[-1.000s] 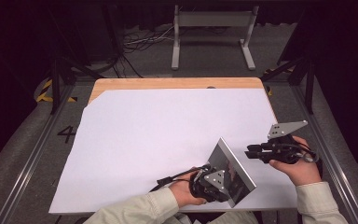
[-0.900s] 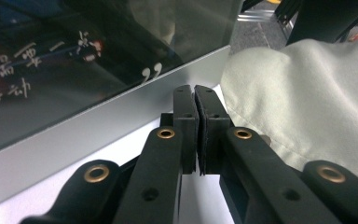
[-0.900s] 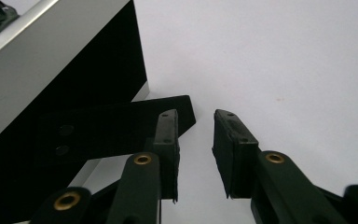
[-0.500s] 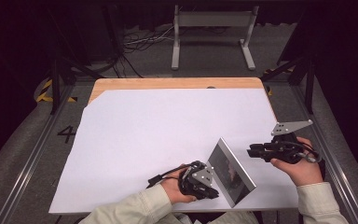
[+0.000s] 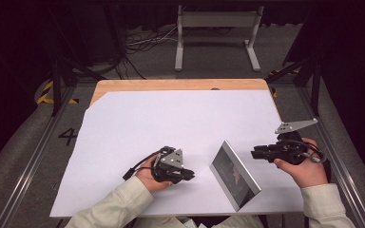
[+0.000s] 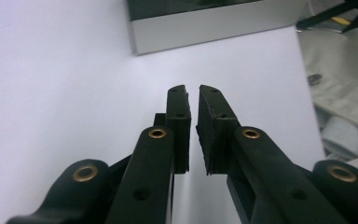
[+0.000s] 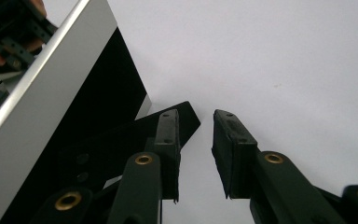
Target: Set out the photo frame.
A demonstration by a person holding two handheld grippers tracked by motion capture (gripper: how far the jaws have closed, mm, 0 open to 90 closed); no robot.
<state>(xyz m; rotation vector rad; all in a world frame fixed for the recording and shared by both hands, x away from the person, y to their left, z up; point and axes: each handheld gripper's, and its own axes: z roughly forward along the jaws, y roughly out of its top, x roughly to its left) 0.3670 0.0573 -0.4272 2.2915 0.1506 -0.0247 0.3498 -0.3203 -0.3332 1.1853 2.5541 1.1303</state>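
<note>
A silver-edged picture frame (image 5: pixel 233 173) with a dark face stands tilted on the white sheet (image 5: pixel 171 123), near the front right. My left gripper (image 5: pixel 190 175) lies left of it, apart from it and pointing at it. Its jaws have just been opening and stand a narrow gap apart with nothing between them (image 6: pixel 193 88); the frame's edge (image 6: pixel 214 28) shows beyond. My right gripper (image 5: pixel 254 154) hovers at the frame's right side, behind it. Its jaws are open (image 7: pixel 196 114) over bare sheet. The frame's black back and prop (image 7: pixel 121 135) lie just left of the left finger.
The sheet covers a wooden table whose far edge (image 5: pixel 180 84) is bare. Metal rails (image 5: pixel 38 156) run along both sides. Beyond the table, a metal stand (image 5: pixel 216 19) and cables lie on the floor. A person's sleeve (image 6: pixel 340 60) is at the right of the left gripper view.
My left gripper has pulled away leftward from the frame, and its jaws have parted a little. The frame stays standing. The right hand has kept still.
</note>
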